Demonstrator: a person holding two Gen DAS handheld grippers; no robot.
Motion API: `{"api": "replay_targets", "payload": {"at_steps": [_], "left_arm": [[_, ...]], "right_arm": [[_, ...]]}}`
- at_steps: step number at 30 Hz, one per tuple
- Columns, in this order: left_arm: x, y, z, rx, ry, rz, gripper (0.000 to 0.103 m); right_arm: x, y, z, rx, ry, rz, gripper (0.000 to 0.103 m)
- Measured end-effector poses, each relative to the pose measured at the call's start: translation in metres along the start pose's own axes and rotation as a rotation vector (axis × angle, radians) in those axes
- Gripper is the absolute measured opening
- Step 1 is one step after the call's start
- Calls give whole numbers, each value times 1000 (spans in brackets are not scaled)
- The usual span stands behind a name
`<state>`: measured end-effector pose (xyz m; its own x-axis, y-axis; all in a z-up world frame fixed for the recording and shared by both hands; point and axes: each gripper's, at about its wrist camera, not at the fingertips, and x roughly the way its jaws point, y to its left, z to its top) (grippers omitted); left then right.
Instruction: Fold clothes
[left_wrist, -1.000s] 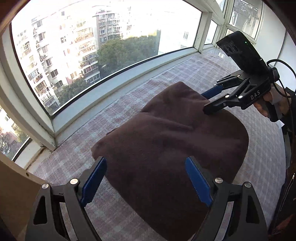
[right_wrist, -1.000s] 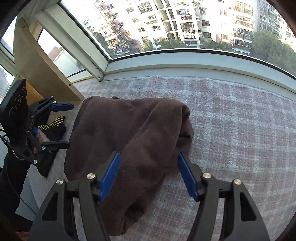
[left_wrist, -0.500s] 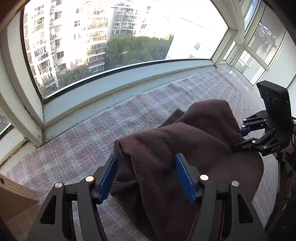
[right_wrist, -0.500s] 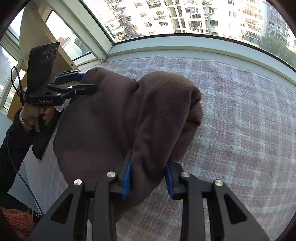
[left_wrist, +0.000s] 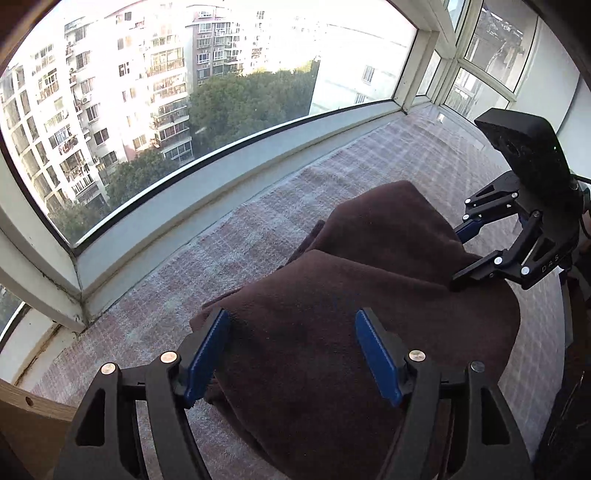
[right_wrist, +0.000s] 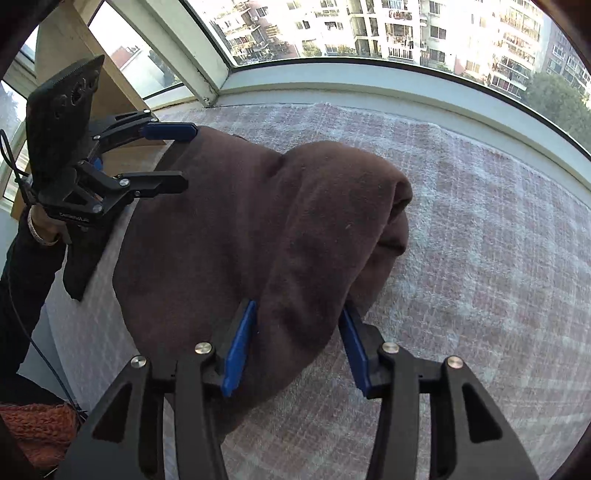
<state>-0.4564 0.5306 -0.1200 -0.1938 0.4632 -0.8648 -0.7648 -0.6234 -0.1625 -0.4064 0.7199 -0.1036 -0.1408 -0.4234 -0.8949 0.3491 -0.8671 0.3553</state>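
A dark brown garment (left_wrist: 369, 240) lies bunched in a hump on the checked blanket. In the left wrist view my left gripper (left_wrist: 291, 317) straddles its near fold. The jaws are opening, with cloth between the blue pads but not visibly pinched. The right wrist view shows the left gripper (right_wrist: 190, 157) astride the garment's (right_wrist: 221, 229) far edge. My right gripper (right_wrist: 299, 306) has a thick fold filling the gap between its pads. Its jaws are easing open, and the cloth still touches both. In the left wrist view the right gripper (left_wrist: 456, 256) sits at the garment's right side.
A pink-grey checked blanket (right_wrist: 480, 258) covers the window seat, bounded by the sill (left_wrist: 221, 192) and panes. A wooden board (left_wrist: 22, 424) stands at the left end. A hand (right_wrist: 40, 229) in a dark sleeve holds the left gripper. Something orange and knitted (right_wrist: 33, 428) lies low left.
Both grippers came down from wide open over the flat garment and closed around its folds, bunching it into a hump. The right jaws have since widened a little.
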Motion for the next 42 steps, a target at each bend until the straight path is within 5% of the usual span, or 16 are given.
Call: {"api": "replay_targets", "payload": {"at_steps": [5, 7, 9, 12, 18, 22, 32, 38, 42], "left_arm": [[-1, 2, -13, -36, -39, -11, 72], [-2, 1, -15, -36, -43, -2, 72], [-3, 3, -17, -45, -47, -6, 73], [-5, 7, -20, -60, -53, -14, 74], [-19, 21, -8, -59, -62, 13, 72], [-4, 36, 7, -57, -9, 28, 76], [3, 41, 9, -85, 2, -1, 79], [-41, 2, 3, -50, -49, 100, 77], [-84, -46, 7, -22, -111, 156, 79]], "right_arm": [[-51, 6, 11, -53, -174, -144, 46], [-52, 13, 29, -98, -219, -123, 46], [-29, 17, 48, -146, -200, -101, 45], [26, -5, 53, -126, -62, -178, 45], [-6, -10, 45, -117, -106, -157, 47], [-25, -26, 44, -91, -206, -209, 62], [-16, -47, 43, 53, -227, -95, 62], [-58, 7, 8, 33, -313, 11, 62], [-97, 58, -32, 54, -458, 105, 62]]}}
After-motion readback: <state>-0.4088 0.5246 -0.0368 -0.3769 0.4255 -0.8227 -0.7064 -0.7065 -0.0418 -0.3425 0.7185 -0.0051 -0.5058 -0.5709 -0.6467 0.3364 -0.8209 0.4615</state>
